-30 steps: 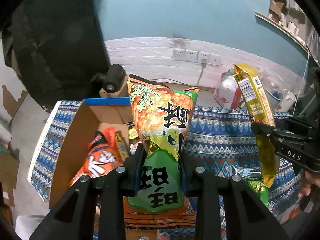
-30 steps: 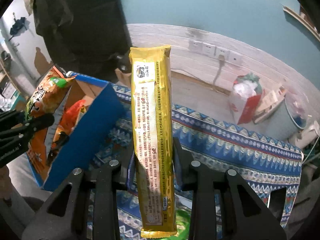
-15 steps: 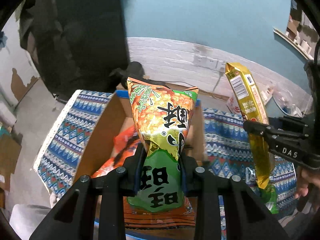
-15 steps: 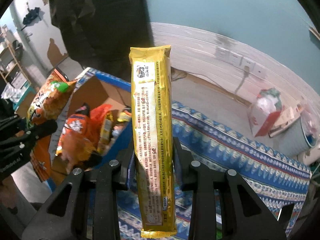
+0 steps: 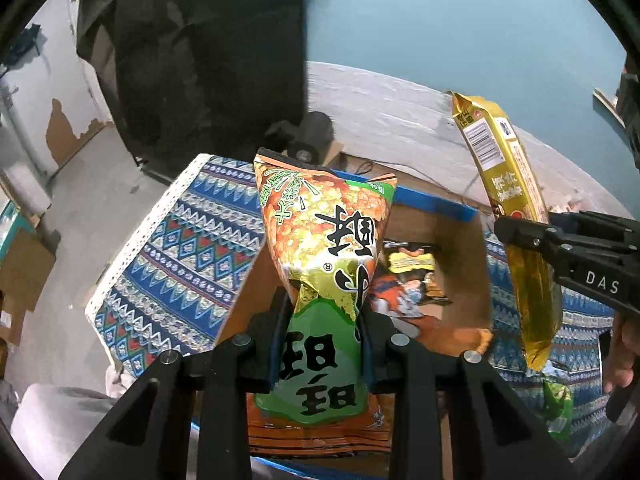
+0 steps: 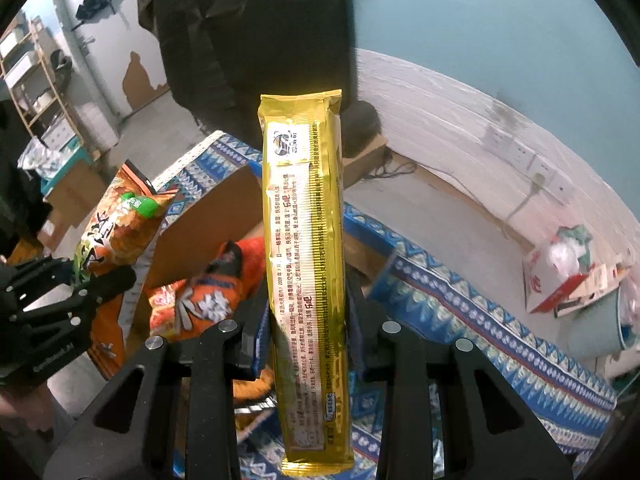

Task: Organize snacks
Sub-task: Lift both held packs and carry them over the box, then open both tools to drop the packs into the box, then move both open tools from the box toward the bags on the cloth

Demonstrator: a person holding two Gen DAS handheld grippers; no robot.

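Two tongs we hold: left tongs (image 5: 324, 316) clamp the green-orange snack bag (image 5: 324, 264), right tongs (image 6: 306, 320) clamp the gold packet (image 6: 308, 264), above the cardboard box (image 5: 466, 276).

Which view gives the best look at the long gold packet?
The right wrist view: the long gold packet stands centred, full length, back print visible. The left wrist view shows it tilted at the right edge, in the right tool.

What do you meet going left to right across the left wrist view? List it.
Patterned blue cloth → green-and-orange snack bag in the left claw → cardboard box → gold packet in the right claw.
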